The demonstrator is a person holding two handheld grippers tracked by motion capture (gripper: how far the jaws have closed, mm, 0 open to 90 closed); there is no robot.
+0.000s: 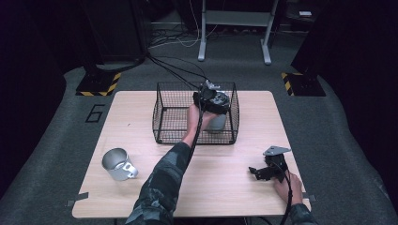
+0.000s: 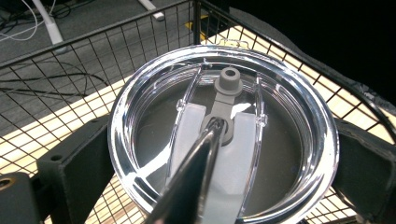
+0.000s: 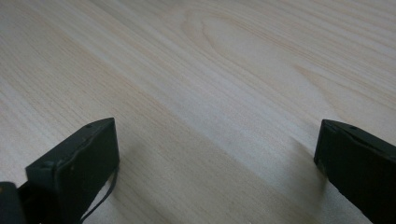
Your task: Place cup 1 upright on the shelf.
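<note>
- Two cups are on the table point(image 1: 225, 192), and it looks like the job is to put them into the wire basket point(image 1: 164, 117)
- One cup, the tall cup point(image 1: 217, 121) with a clear lid point(image 2: 223, 135), is already down inside the basket, at its right end
- The left gripper point(image 1: 212, 99) is over that cup, and its jaws sit on both sides of the cup just under the lid, clamped on it as far as I can tell
- I can't tell if the tall cup is standing on the basket floor yet or is a bit above it
- A shiny thin bar crosses the lid in the left gripper view, and I can't tell what it is
- So I think this part is almost done: the gripper needs to let go and lift out
- The other one, the metal mug point(image 1: 117, 164), lies on its side near the front left of the table, well apart from the basket, so it looks like that one is left to do
- The right gripper point(image 1: 257, 172) rests low by the front right of the table, its jaws wide apart and holding nothing, with bare wood between them
- The basket walls are tall, so the left gripper should go straight up so it doesn't bump the wire
- The black cables point(image 1: 178, 70) trail over the back of the basket and could catch on it
- Nothing sits between the mug and the basket
</note>
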